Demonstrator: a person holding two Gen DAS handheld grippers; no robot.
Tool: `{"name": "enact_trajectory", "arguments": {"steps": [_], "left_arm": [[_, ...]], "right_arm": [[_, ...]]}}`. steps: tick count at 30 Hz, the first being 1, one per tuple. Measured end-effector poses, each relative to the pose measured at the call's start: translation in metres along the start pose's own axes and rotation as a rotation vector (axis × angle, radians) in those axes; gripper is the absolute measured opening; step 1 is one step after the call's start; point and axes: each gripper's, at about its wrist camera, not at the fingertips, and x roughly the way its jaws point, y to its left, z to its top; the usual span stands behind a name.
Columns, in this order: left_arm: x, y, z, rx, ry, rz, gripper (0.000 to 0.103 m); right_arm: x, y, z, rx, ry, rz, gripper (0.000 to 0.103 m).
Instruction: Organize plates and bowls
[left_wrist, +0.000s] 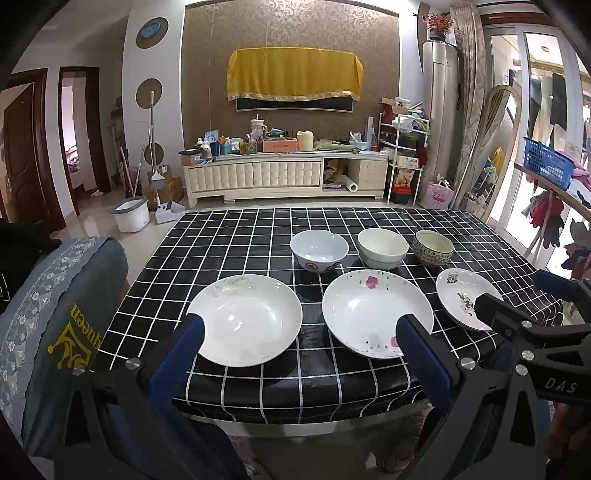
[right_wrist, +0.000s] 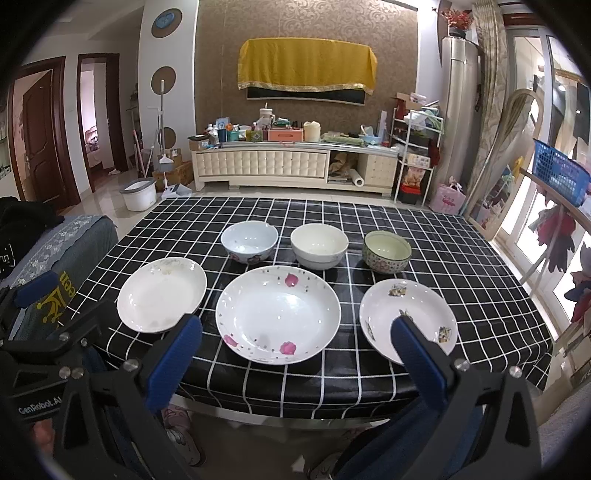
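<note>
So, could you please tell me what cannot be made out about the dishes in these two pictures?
- Small plate: in the left wrist view its near right edge is hidden behind the right gripper.
- Rose plate: in the left wrist view its near rim is covered by a blue finger of the left gripper.
- Green bowl: its outside pattern is too small to read in either view.
- Table: the near edge cuts off whatever lies below.

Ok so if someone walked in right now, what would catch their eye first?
Probably the black checked tablecloth, laid with two neat rows: three plates in front, three bowls behind. The biggest, the rose-petal plate, sits front and centre, with the green patterned bowl at the back right. Beyond the table, a bright yellow cloth hangs over something on the far wall.
</note>
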Motion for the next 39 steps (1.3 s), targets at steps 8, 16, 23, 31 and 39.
{"name": "enact_trajectory", "arguments": {"steps": [8, 16, 23, 31, 39], "left_arm": [[-0.004, -0.002, 0.007, 0.003, -0.005, 0.001, 0.103], [-0.001, 0.005, 0.029, -0.009, -0.022, 0.012, 0.103], [0.013, 0.029, 0.051, -0.041, -0.012, 0.031, 0.103], [0.043, 0.076, 0.066, -0.112, 0.050, 0.067, 0.103], [0.080, 0.117, 0.060, -0.143, 0.140, 0.111, 0.103]], "right_arm": [[-0.001, 0.000, 0.007, 0.001, -0.003, 0.001, 0.103], [0.010, 0.007, 0.037, -0.018, -0.018, 0.036, 0.103], [0.036, 0.031, 0.064, -0.073, 0.001, 0.081, 0.103], [0.084, 0.068, 0.082, -0.094, 0.066, 0.182, 0.103], [0.126, 0.106, 0.086, -0.151, 0.130, 0.225, 0.103]]}}
